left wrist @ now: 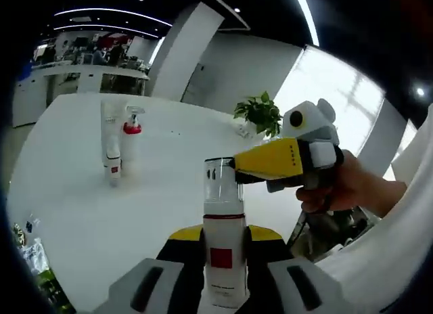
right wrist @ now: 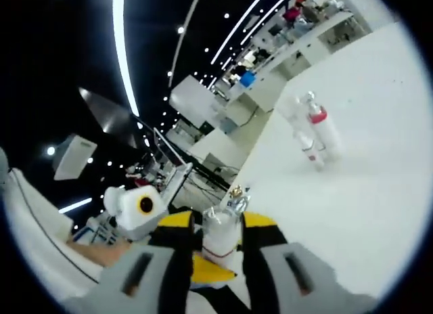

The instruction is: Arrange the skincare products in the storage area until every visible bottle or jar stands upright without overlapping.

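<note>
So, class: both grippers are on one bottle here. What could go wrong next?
1. The left gripper holds the bottle's body while the right gripper is at its clear cap; uneven pulling might twist it loose or pop the cap.
2. Set down carelessly, it could topple the two bottles standing close together on the table.

Two bottles (left wrist: 118, 141) stand together on the table (left wrist: 81, 212), behind the held bottle (left wrist: 223, 253).

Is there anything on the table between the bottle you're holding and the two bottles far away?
No. In the left gripper view, only bare white table lies between the held clear-capped white bottle and the two distant white bottles.
</note>
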